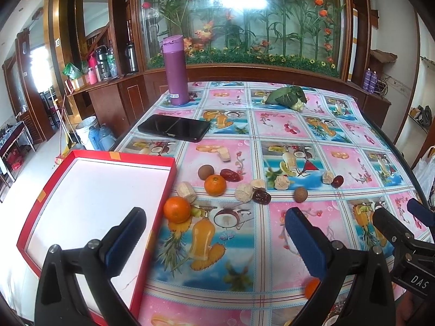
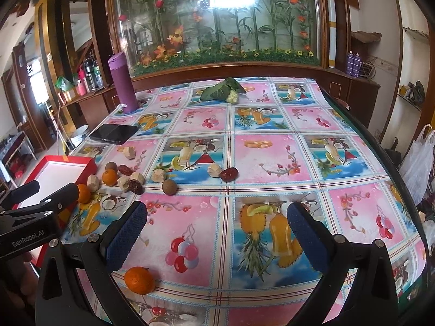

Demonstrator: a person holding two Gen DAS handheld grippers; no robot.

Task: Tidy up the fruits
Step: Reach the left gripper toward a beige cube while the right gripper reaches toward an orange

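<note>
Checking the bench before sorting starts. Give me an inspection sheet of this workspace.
Surface: table under a fruit-print tablecloth, flat, with no spills seen.
Job's things: red tray, nothing in it, at the table's left edge; three oranges, one beside the tray, one among the scattered fruit, one near the front edge; red dates, brown round fruits and pale chunks lie loose mid-table.
Clutter: purple flask, black phone, leafy vegetable.
Grippers: left gripper and right gripper both have open jaws holding nothing.
Cables: nothing seen.
Surroundings: glass flower display behind; shelves with bottles on the left.
</note>
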